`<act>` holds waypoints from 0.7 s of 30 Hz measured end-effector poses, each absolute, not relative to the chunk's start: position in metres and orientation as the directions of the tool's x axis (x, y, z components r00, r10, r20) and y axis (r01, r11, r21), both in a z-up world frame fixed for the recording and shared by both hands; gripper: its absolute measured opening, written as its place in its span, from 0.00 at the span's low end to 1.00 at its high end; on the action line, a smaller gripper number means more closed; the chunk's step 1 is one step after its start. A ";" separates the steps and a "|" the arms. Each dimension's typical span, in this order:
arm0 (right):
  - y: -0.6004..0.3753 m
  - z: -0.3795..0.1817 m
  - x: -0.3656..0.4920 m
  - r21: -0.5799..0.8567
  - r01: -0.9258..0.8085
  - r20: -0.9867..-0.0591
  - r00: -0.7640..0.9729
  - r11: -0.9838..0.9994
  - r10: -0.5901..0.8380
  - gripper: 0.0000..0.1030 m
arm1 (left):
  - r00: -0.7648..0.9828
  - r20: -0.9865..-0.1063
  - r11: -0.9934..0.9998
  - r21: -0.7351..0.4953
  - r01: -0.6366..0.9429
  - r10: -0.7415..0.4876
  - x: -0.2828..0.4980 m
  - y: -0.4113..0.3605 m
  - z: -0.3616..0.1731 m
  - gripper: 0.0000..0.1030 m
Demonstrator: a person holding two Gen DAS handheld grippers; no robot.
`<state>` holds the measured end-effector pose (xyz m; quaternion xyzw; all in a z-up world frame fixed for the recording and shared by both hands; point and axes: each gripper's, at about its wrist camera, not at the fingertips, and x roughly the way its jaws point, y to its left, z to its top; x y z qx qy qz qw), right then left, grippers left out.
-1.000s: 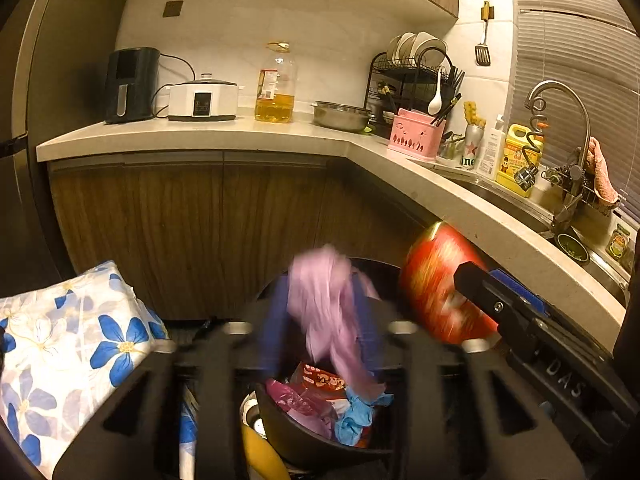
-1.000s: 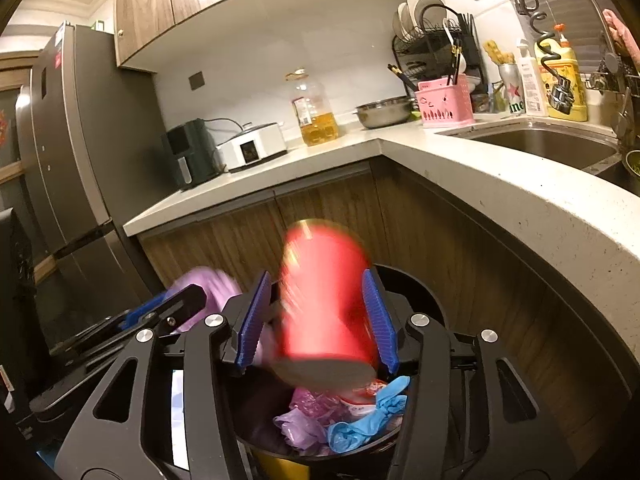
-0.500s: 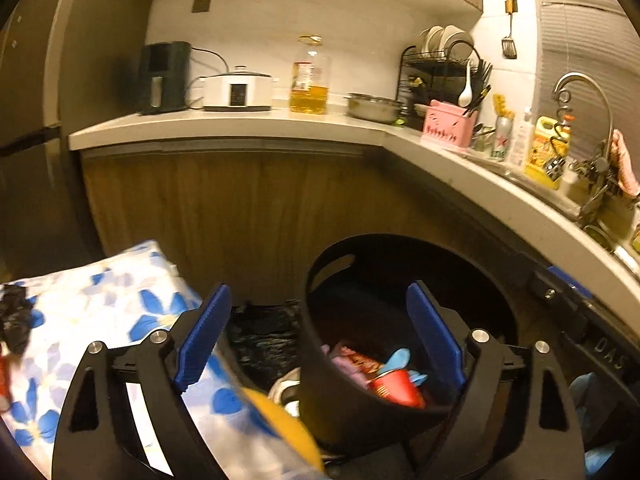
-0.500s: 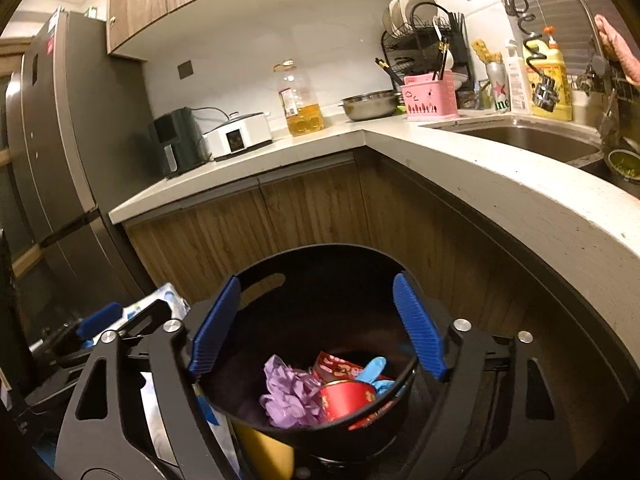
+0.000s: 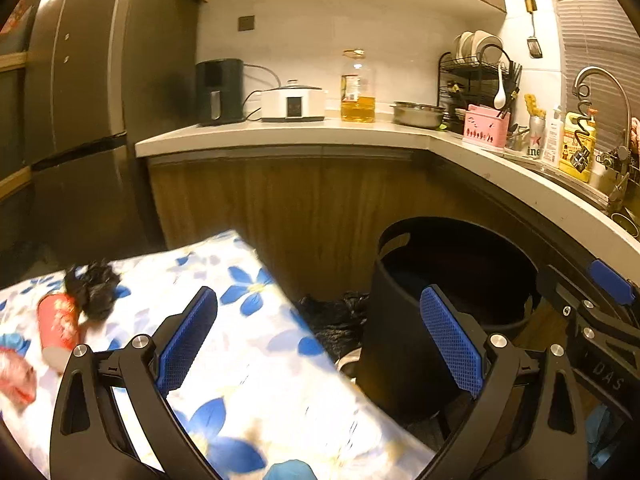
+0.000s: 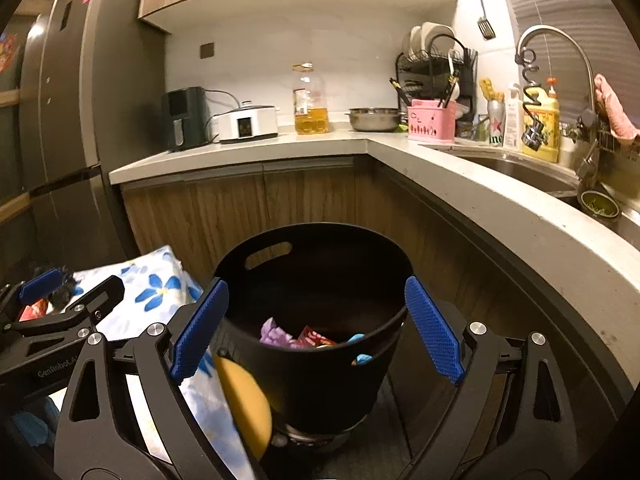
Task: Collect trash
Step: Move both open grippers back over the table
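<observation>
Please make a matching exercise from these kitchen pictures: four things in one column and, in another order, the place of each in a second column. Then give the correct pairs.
Things:
1. red paper cup
2. purple crumpled wrapper
3. cooking oil bottle
4. pink utensil holder

Places:
A. on the countertop, between the white cooker and the steel bowl
B. inside the black bin
C. lying on the blue-flowered cloth
D. on the countertop, in front of the dish rack

Pairs: 1-C, 2-B, 3-A, 4-D
</observation>
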<state>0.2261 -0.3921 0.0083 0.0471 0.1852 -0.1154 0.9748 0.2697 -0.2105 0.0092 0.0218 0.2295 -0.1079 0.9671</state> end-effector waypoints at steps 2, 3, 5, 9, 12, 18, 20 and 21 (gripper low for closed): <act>-0.381 0.010 0.218 0.030 0.235 -0.363 0.908 0.972 -0.208 0.86 | 0.875 -0.448 0.979 -0.002 0.204 -0.183 0.260 -0.203 0.007 0.94; -0.378 0.010 0.215 0.027 0.233 -0.360 0.910 0.972 -0.208 0.87 | 0.879 -0.445 0.981 0.003 0.193 -0.172 0.254 -0.197 0.007 0.94; -0.371 0.012 0.208 0.030 0.222 -0.354 0.914 0.975 -0.197 0.87 | 0.882 -0.443 0.984 0.005 0.178 -0.157 0.244 -0.186 0.007 0.94; -0.352 0.012 0.198 0.049 0.192 -0.355 0.921 0.980 -0.162 0.88 | 0.886 -0.447 0.991 0.000 0.136 -0.122 0.226 -0.160 0.004 0.94; -0.330 0.009 0.194 0.054 0.151 -0.360 0.925 0.987 -0.121 0.88 | 0.890 -0.448 0.996 -0.006 0.089 -0.083 0.214 -0.136 0.001 0.94; -0.279 0.003 0.192 0.067 0.052 -0.361 0.932 0.996 -0.024 0.88 | 0.899 -0.437 0.999 -0.018 -0.044 0.032 0.192 -0.075 -0.003 0.94; -0.260 0.001 0.193 0.066 0.014 -0.361 0.933 0.998 0.010 0.88 | 0.897 -0.434 0.995 -0.027 -0.100 0.079 0.188 -0.051 -0.004 0.94; -0.249 0.000 0.193 0.069 -0.011 -0.361 0.932 0.998 0.035 0.88 | 0.894 -0.435 0.991 -0.033 -0.133 0.106 0.186 -0.037 -0.005 0.94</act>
